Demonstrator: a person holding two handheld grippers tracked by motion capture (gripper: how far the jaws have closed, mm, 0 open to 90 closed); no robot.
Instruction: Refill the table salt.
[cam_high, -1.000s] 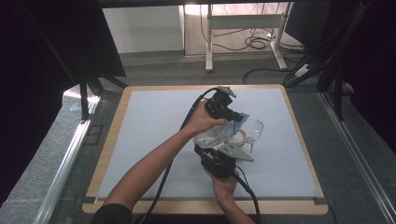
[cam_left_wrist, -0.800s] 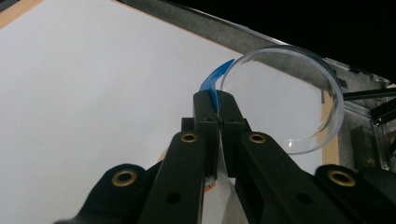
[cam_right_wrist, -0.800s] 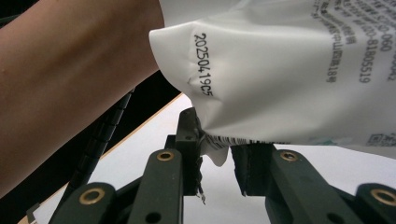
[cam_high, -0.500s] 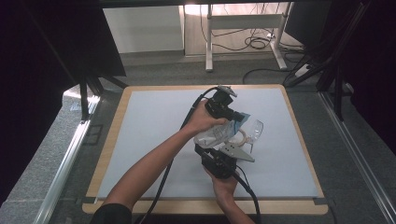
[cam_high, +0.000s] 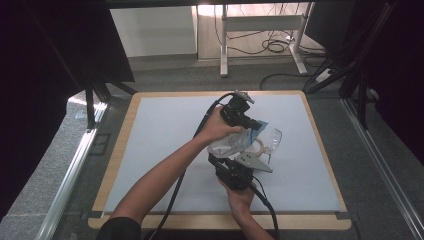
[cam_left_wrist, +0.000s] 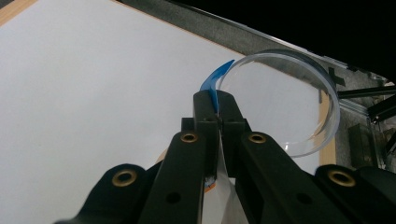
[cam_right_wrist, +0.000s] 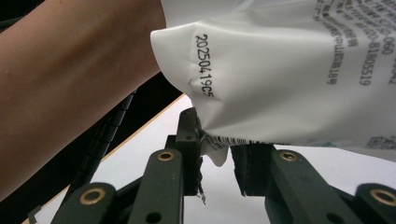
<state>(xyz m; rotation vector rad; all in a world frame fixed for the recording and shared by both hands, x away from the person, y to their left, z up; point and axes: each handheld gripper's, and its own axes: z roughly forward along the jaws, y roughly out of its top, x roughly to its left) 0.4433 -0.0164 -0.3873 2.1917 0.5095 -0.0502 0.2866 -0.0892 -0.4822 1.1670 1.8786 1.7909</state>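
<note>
So the pouch (cam_high: 234, 144) sits a bit right of center over the surface (cam_high: 150, 145), stuck between the 2 tongs: left tongs (cam_high: 255, 126) on its far side, right tongs (cam_high: 226, 161) on its near side. The glass dish (cam_high: 272, 138) is just right of the pouch, touching it. Past the surface's far edge there's a desk frame (cam_high: 260, 30) on the floor with cables (cam_high: 272, 46) under it.

High view: table (cam_high: 160, 150) evenly lit from above, surroundings near black, bright glare at top centre, soft shadows. Both gripper views sharp farther out, close claw bodies slightly soft; the white pouch (cam_right_wrist: 289, 70) is bright, not blown out.
</note>
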